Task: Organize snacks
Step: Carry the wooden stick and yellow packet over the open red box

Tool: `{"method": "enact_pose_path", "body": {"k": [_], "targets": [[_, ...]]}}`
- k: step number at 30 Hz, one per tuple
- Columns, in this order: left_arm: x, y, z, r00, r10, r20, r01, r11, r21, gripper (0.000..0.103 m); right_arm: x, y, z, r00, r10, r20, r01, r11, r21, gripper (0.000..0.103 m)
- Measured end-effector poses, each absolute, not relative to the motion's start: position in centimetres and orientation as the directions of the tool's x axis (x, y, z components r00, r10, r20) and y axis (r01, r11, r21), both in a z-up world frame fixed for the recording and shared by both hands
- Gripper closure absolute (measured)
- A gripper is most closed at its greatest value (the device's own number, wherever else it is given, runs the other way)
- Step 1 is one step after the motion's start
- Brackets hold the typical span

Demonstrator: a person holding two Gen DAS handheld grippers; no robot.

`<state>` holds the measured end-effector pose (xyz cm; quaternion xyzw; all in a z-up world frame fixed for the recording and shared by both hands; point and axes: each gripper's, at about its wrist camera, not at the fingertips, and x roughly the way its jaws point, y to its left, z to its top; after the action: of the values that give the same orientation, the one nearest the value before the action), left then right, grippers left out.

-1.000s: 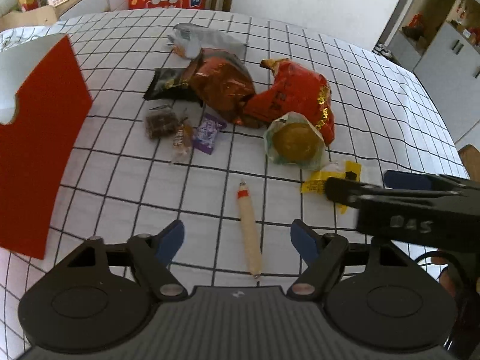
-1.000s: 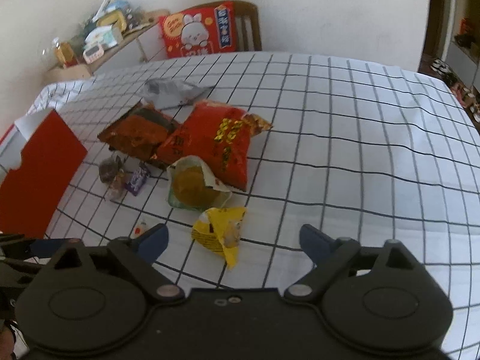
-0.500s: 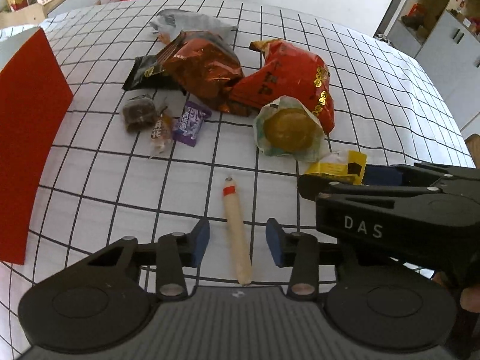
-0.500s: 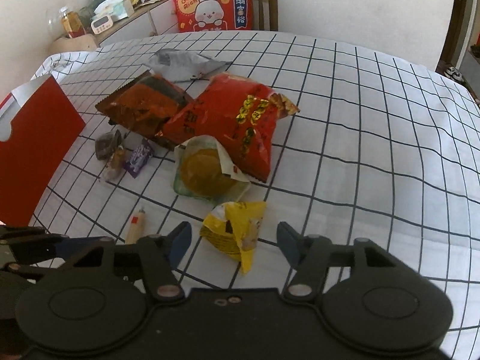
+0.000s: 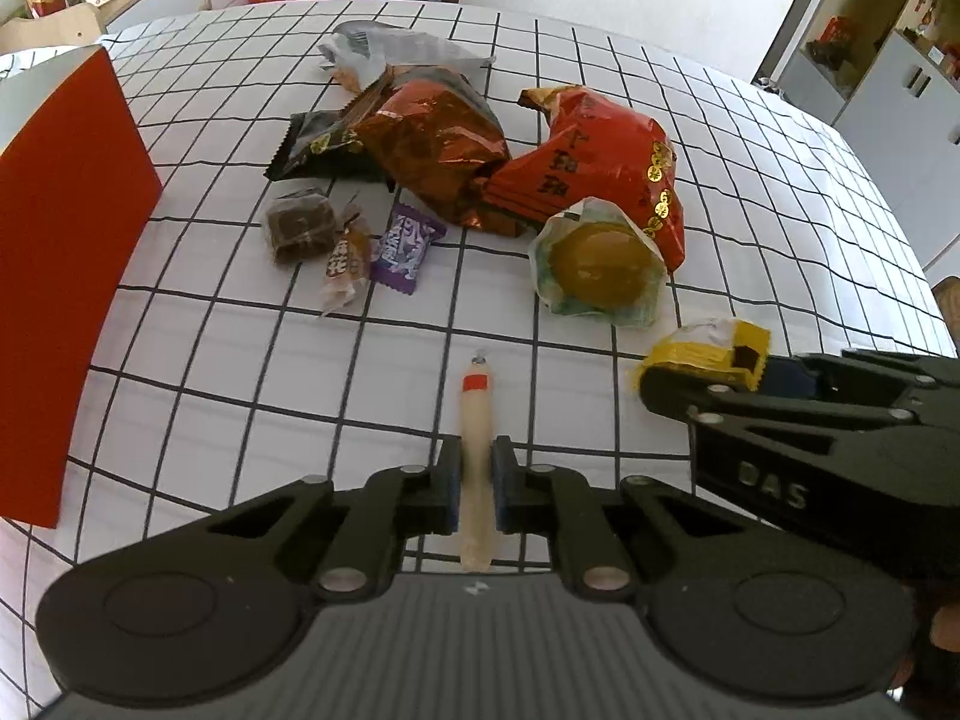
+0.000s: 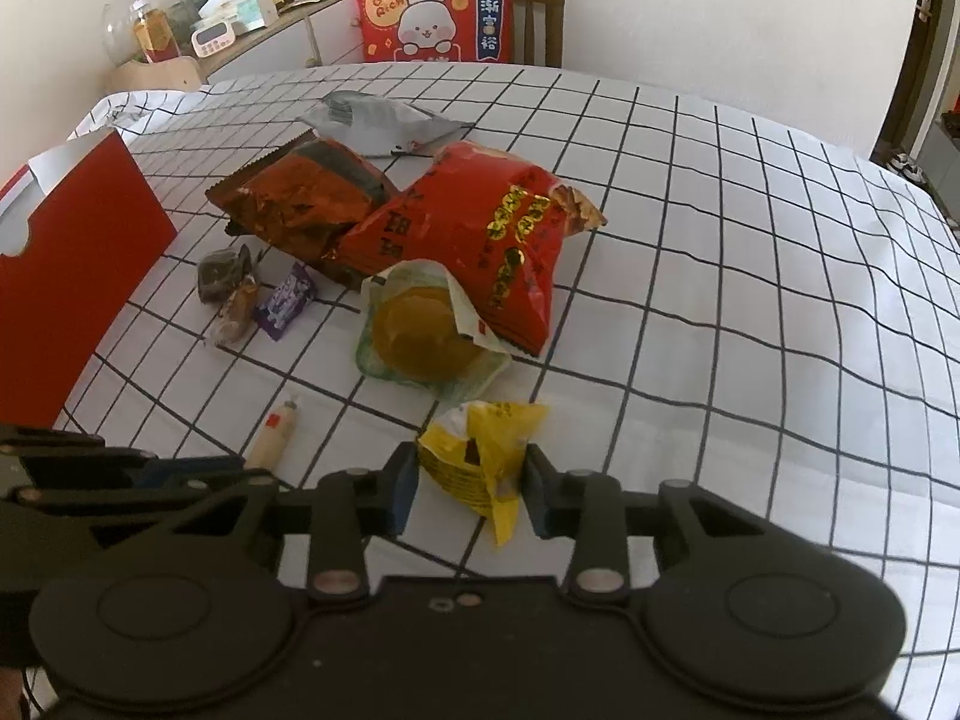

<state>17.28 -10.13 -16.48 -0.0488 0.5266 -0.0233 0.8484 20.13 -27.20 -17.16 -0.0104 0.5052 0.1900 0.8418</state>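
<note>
Left hand-held gripper [image 5: 477, 495] is clamping the sausage stick [image 5: 476, 444] near its rear half on the table [image 5: 780, 192]: light, firm, slick casing. Right hand-held gripper [image 6: 467, 489] is closing around the yellow crinkly wrapper [image 6: 480, 456]; contact unclear, pinch mid-body gently.

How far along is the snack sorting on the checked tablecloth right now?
Early stage: nothing visibly sorted yet. In hand: the left gripper is shut on the thin beige sausage stick with a red band; the right gripper has been closing around the crumpled yellow wrapper, apparently touching it. Left: the big red bag, the round cake in clear wrap and the small candies lie beside the red box.
</note>
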Motion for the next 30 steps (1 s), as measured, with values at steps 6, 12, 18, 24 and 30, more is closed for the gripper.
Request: {"method": "enact_pose_path", "body": {"k": [6, 12, 18, 24, 30], "targets": [[16.4, -8.9, -15.6, 0.453, -0.1, -0.886, -0.025, 0.992, -0.125, 0.093, 18.7, -27.8, -15.6, 0.422, 0.332, -0.844, -0.328, 0.923, 0.199, 0.069], [15.2, -7.9, -13.7, 0.473, -0.119, -0.873, -0.024, 0.989, -0.147, 0.093, 17.0, -27.6, -13.2, 0.429, 0.365, -0.826, -0.35, 0.91, 0.221, 0.069], [13.8, -6.1, -11.4, 0.502, -0.132, -0.855, -0.027, 0.985, -0.168, 0.093, 15.3, -26.7, -10.5, 0.441, 0.4, -0.803, -0.379, 0.894, 0.238, 0.069], [12.3, -4.1, -8.9, 0.53, -0.137, -0.837, -0.033, 0.983, -0.182, 0.093, 14.0, -25.4, -8.2, 0.442, 0.433, -0.785, -0.399, 0.879, 0.26, 0.069], [11.1, -1.7, -6.8, 0.553, -0.133, -0.823, -0.046, 0.981, -0.189, 0.093, 13.0, -23.5, -6.1, 0.445, 0.47, -0.762, -0.431, 0.858, 0.278, 0.069]]}}
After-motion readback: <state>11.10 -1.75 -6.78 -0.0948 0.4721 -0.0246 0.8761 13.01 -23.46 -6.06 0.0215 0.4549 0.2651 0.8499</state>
